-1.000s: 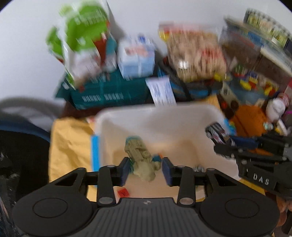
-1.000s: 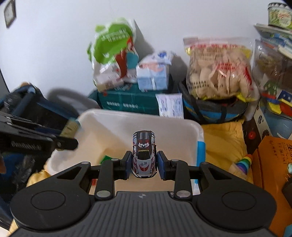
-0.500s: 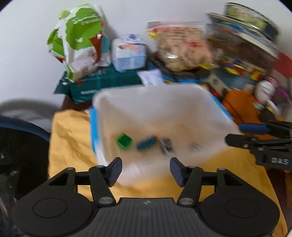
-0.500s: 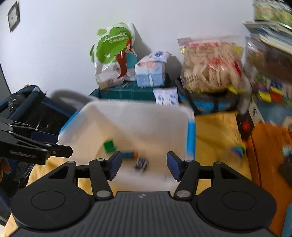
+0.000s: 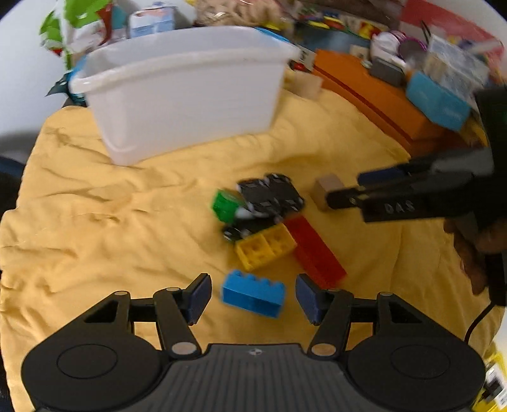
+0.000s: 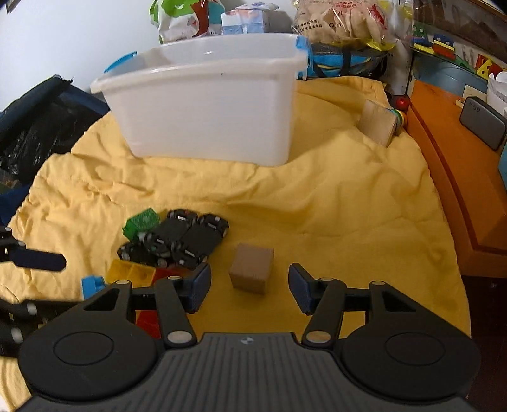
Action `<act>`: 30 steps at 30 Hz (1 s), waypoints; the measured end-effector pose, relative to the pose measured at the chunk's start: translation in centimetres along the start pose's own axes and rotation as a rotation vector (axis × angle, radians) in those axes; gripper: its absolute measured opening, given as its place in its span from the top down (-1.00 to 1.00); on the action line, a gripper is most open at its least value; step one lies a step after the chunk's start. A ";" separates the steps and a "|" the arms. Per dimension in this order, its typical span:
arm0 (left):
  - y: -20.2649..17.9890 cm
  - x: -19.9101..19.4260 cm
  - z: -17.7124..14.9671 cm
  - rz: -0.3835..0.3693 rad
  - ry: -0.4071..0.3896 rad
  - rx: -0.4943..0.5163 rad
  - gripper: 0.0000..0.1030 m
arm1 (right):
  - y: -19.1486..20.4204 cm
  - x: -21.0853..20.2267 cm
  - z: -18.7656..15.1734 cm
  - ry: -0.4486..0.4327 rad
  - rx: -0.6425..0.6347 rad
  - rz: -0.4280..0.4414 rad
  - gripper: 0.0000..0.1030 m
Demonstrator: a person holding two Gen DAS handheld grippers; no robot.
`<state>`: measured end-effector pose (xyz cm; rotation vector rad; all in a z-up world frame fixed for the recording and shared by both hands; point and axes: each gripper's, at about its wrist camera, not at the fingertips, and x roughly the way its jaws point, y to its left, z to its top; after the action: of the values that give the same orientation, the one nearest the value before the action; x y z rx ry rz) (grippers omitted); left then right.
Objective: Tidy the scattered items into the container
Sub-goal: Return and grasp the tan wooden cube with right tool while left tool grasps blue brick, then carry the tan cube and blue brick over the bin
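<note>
Lying on a rumpled yellow cloth: one scatter of toys, one white plastic bin, both grippers above them.

- White plastic bin: upright at the far side of the cloth, well apart from the toys; its inside is hidden from both views.
- Blue building brick: nearest the left gripper, lying between its two blue pads. The jaws stand wide, pads clear of the brick on either side.
- Yellow building brick: just behind the blue one, hollow side up, touching a long red building brick on its right.
- Green building brick: at the left edge of the pile, against the overturned black toy cars. The cars lie clustered with undersides and wheels up; how many there are I cannot tell.
- Wooden cube: alone to the right of the pile, between the pads of the right gripper. Its jaws are closing slightly, with a clear gap at each side of the cube, so nothing is gripped.
- Wooden cylinder: lying at the cloth's far right edge, beside an orange box.
- Snack bags: behind the bin, against the wall.
</note>
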<state>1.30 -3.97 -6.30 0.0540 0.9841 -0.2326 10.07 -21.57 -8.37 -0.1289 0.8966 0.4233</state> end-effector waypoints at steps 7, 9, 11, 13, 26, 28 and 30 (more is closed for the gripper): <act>-0.6 2.1 -0.8 0.036 0.030 0.044 -0.20 | 0.2 0.5 -0.6 -0.008 -0.009 -0.010 -0.12; -0.1 2.5 -0.9 0.041 0.035 0.030 -0.18 | 0.3 1.0 -0.6 -0.006 -0.008 -0.014 -0.11; 0.4 2.7 -0.9 0.033 0.028 0.019 -0.09 | 0.4 1.5 -0.5 0.000 -0.008 -0.018 -0.09; 0.7 2.9 -0.9 0.031 0.022 0.021 -0.05 | 0.4 2.0 -0.4 0.011 -0.004 -0.027 0.06; 1.7 1.0 0.4 -0.004 -0.043 -0.008 -0.05 | 0.0 0.1 0.1 -0.036 0.032 -0.014 0.37; 1.9 0.0 1.1 -0.011 -0.066 -0.017 -0.05 | -0.2 -1.1 0.4 -0.068 0.048 -0.006 0.37; 2.1 -0.9 1.9 -0.008 -0.086 -0.022 -0.05 | -0.3 -2.3 0.8 -0.105 0.049 -0.001 0.37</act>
<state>2.84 -2.04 -4.65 0.0196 0.9013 -0.2291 9.48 -22.31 -6.13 -0.0611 0.8029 0.4032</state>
